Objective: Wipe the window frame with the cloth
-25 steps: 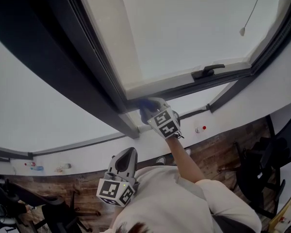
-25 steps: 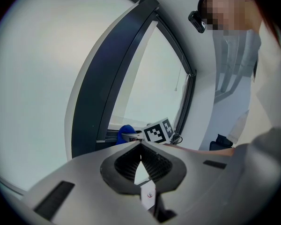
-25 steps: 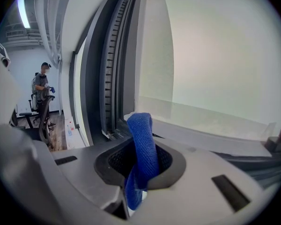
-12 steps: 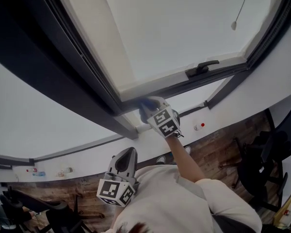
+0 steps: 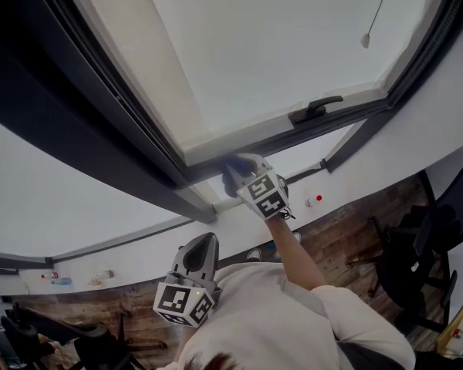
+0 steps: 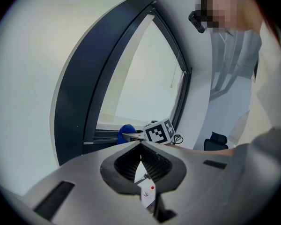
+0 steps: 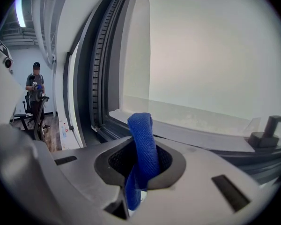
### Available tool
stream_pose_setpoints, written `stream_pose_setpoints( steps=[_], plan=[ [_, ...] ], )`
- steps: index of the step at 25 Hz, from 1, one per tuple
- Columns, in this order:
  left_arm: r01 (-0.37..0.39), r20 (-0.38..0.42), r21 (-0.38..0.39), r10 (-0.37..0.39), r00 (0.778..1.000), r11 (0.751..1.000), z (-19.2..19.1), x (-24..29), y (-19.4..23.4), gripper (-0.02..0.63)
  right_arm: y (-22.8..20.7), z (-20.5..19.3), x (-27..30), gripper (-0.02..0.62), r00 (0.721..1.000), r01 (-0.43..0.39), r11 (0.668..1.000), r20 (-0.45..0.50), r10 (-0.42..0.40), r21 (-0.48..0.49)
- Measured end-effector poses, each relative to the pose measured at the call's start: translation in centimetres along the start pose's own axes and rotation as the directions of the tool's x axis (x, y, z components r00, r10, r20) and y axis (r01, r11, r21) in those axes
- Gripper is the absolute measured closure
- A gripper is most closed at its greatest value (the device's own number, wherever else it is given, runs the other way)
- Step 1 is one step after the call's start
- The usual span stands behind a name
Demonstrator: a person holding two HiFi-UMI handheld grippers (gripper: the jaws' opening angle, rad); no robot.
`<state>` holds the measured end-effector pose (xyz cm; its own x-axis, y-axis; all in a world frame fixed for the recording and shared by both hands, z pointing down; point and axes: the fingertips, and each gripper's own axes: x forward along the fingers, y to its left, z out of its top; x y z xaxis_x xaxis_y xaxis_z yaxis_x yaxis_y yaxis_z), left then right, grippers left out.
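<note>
Close by the chest, the left gripper (image 5: 203, 243) has not moved; its jaws are pressed together on nothing. Farther out, the right gripper (image 5: 241, 168) has crept a little along the bottom rail of the frame (image 5: 293, 136), away from the corner and toward the handle (image 5: 315, 110). The wipe looks under way, with most of the rail still ahead. The right gripper's jaws pinch the blue cloth (image 7: 141, 135), whose free end stands up at the rail; whether it touches is unclear.

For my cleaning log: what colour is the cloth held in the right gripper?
Blue. The cloth shows best in the right gripper view.
</note>
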<state>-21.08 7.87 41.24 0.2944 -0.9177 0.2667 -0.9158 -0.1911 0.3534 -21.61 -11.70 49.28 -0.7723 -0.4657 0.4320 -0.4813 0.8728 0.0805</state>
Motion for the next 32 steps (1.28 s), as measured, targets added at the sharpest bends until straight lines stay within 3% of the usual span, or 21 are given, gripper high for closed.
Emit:
stream_pose_setpoints(
  steps=[20, 32],
  plan=[
    [0.018, -0.015, 0.021, -0.017, 1.0, 1.0, 0.5, 3.2, -0.3, 0.597, -2.7, -0.8, -1.5, 0.545, 1.0, 0.017, 0.999, 0.005, -0.017, 0.034],
    [0.059, 0.004, 0.062, -0.06, 0.998, 0.996, 2.4, 8.1, -3.3, 0.597, -6.2, -1.7, -3.3, 0.545, 1.0, 0.008, 0.998, 0.008, -0.008, 0.057]
  ],
)
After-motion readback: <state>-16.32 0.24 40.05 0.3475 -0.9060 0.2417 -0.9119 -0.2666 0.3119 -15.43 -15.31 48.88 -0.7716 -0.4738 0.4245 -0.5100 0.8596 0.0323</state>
